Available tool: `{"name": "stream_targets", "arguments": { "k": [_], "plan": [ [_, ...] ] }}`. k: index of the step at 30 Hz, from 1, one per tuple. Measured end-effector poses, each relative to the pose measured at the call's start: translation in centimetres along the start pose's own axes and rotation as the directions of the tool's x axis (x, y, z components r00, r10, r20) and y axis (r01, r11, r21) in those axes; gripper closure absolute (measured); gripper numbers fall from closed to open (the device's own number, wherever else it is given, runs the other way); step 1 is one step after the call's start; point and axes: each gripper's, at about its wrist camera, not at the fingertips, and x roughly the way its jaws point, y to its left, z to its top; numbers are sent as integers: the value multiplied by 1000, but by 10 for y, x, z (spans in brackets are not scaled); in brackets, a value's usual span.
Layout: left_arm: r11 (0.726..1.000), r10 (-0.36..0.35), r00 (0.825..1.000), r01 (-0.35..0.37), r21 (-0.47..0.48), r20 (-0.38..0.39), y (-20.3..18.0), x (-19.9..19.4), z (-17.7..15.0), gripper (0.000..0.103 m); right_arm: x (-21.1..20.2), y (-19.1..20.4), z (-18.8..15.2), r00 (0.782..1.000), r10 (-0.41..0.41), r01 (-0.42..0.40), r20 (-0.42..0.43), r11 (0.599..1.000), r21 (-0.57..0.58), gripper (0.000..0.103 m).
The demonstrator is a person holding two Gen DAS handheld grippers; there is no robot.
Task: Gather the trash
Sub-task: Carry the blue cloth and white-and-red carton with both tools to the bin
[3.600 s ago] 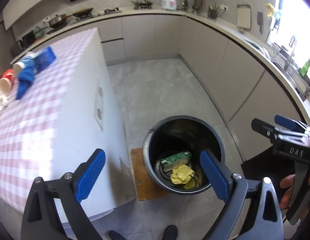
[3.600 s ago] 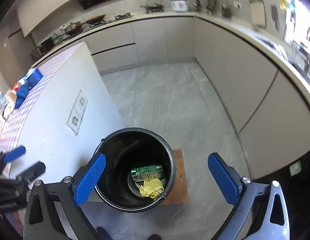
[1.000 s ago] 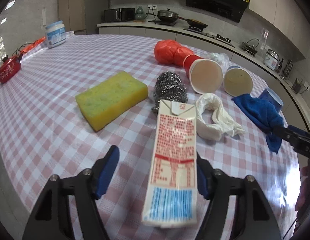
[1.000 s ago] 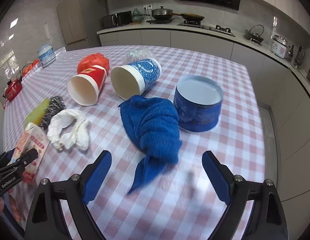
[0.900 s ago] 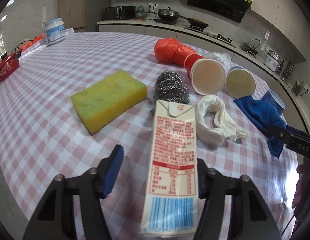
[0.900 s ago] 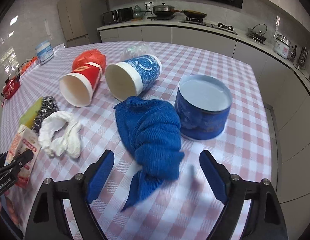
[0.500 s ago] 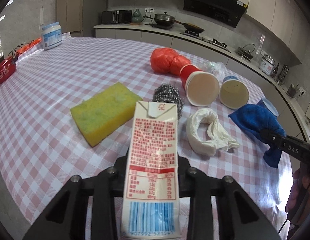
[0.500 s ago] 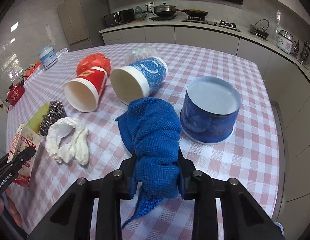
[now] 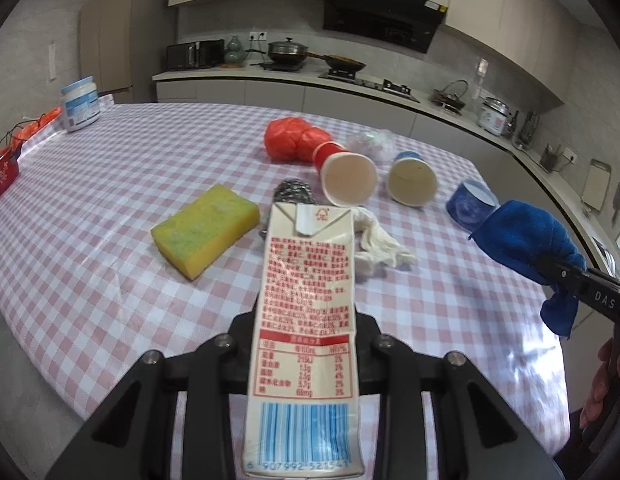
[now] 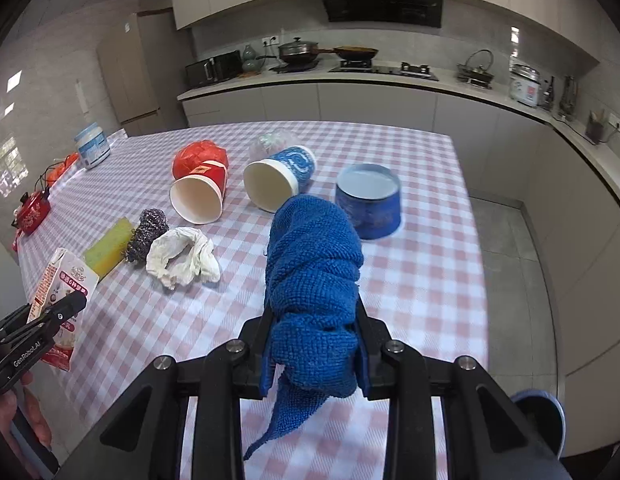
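Three cups lie tipped on the checked desk (image 10: 430, 280): a red paper cup (image 10: 200, 194) and a blue paper cup (image 10: 280, 182), both showing bare insides, and a blue tub (image 10: 370, 200) mouth-down near the right edge. The left gripper (image 9: 306, 344) has its fingers clamped on a milk carton (image 9: 306, 320) with red print and a blue barcode, lifted off the desk. The right gripper (image 10: 314, 344) pinches a blue cloth (image 10: 314, 280); its arm reads "DAS", the left one "GenRobot.AI".

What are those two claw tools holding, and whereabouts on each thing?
The left gripper clamps the milk carton across its lower half. The right gripper pinches the blue cloth near its lower end, a tail dangling below.
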Motion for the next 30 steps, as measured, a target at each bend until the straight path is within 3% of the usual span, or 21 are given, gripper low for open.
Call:
{"name": "stream_targets", "arguments": {
  "k": [10,20,30],
  "plan": [
    [988,-119,993,119,101,1,-45,-29,-18,70,-87,-31,-48,991,-125,120,42,988,102,70],
    [970,-183,983,181,162,-5,-92,-45,-38,70,-143,-75,-80,978,-199,185,68,967,176,70],
    [943,-234,972,234,237,-26,-183,-54,-58,70,-185,-154,-118,967,-247,222,63,938,265,70]
  ]
}}
